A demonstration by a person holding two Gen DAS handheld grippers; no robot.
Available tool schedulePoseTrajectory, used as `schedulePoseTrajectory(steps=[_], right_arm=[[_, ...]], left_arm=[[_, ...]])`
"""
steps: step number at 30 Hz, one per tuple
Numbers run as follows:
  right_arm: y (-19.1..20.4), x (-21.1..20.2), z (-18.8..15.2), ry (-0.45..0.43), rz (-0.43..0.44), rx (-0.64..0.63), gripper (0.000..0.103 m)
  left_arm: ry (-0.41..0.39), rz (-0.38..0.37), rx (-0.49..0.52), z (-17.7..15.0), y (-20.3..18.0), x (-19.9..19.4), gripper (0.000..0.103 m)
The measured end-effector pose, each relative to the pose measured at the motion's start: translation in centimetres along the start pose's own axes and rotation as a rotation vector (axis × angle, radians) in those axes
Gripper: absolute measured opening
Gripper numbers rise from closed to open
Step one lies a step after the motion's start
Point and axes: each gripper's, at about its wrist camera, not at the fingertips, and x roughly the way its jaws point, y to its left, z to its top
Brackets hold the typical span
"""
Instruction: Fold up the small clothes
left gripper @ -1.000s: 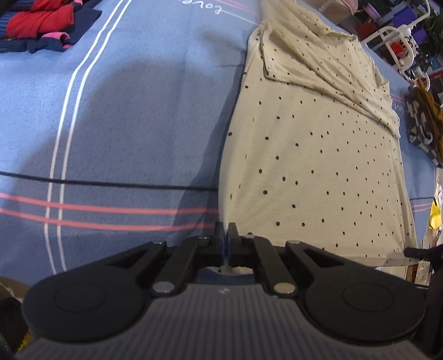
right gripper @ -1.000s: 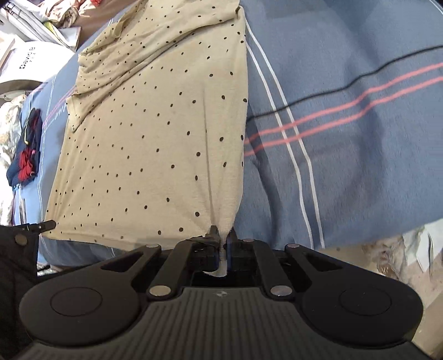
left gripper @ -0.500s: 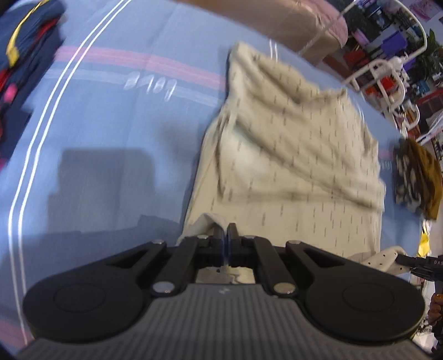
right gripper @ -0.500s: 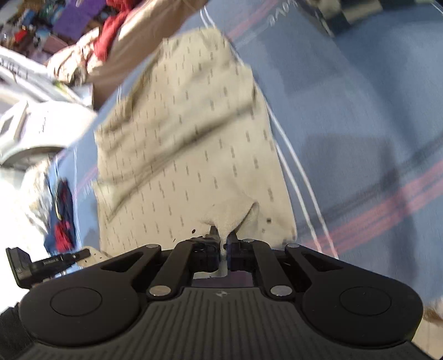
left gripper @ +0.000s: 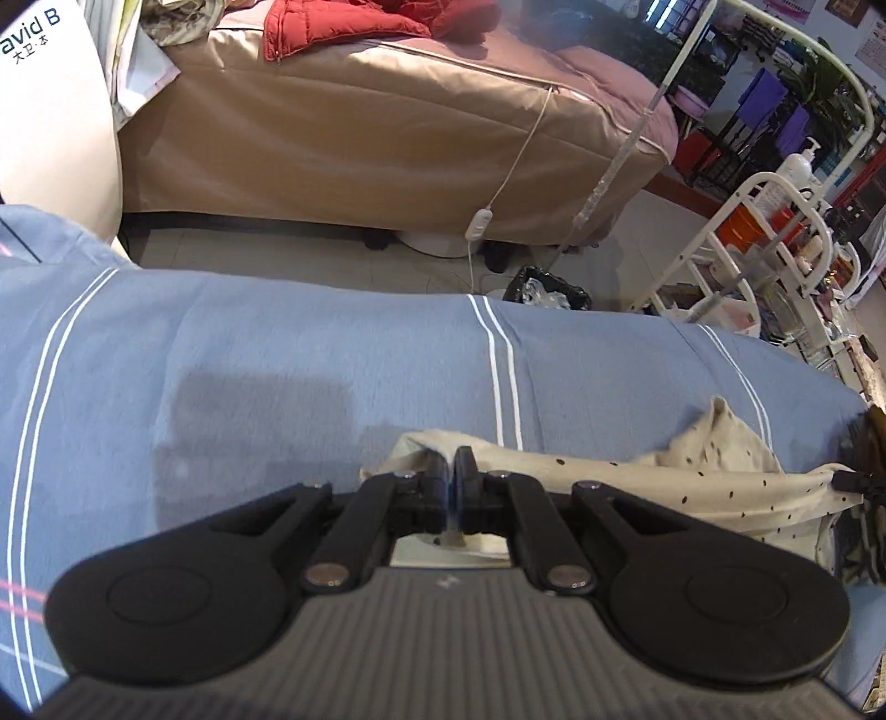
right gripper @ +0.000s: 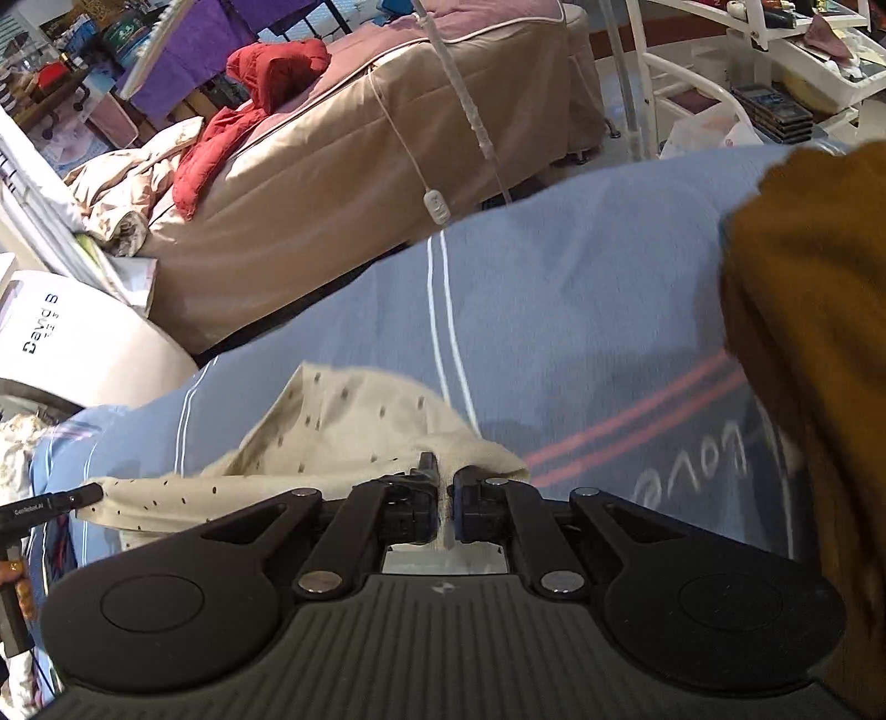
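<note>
A cream shirt with small black dots (left gripper: 714, 476) lies bunched on the blue striped bed cover (left gripper: 277, 387). My left gripper (left gripper: 454, 476) is shut on one corner of its hem, low over the cover. My right gripper (right gripper: 446, 487) is shut on the other corner; the shirt (right gripper: 343, 421) shows to its left, folded over itself. The hem stretches between the two grippers. Most of the shirt is hidden under the gripper bodies.
A mustard-brown garment (right gripper: 803, 360) lies on the cover close to the right of my right gripper. Beyond the cover's far edge are a tan bed (left gripper: 387, 138) with a red jacket (left gripper: 343, 27), a white rack (left gripper: 775, 238) and a white appliance (right gripper: 66, 343).
Both grippers have carried the shirt's hem forward over the shirt toward its far end. The flat shirt is now folded and bunched, and the views have tilted up to the room.
</note>
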Motion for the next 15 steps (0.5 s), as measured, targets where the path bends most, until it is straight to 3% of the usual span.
schedulePoseTrajectory(steps=[6, 8, 10, 12, 13, 15], right_arm=[[-0.2, 3.2, 1.4, 0.040, -0.044, 0.011, 0.012], [-0.1, 3.6, 1.6, 0.036, -0.063, 0.006, 0.018], [-0.3, 3.7, 2.2, 0.018, -0.093, 0.012, 0.043], [-0.6, 3.2, 2.9, -0.027, -0.114, 0.039, 0.089], [-0.9, 2.9, 3.5, -0.056, -0.113, 0.051, 0.093], [-0.8, 1.8, 3.8, -0.104, -0.133, 0.050, 0.092]], left_arm=[[0.021, 0.048, -0.048, 1.0, 0.3, 3.3, 0.007], [0.015, 0.078, -0.074, 1.0, 0.7, 3.6, 0.031], [-0.004, 0.086, -0.093, 1.3, 1.1, 3.6, 0.046], [-0.037, 0.081, -0.116, 1.8, 1.6, 3.1, 0.056], [-0.058, 0.086, -0.122, 2.0, 1.8, 2.6, 0.061], [-0.099, 0.113, -0.093, 2.1, 1.6, 1.2, 0.063]])
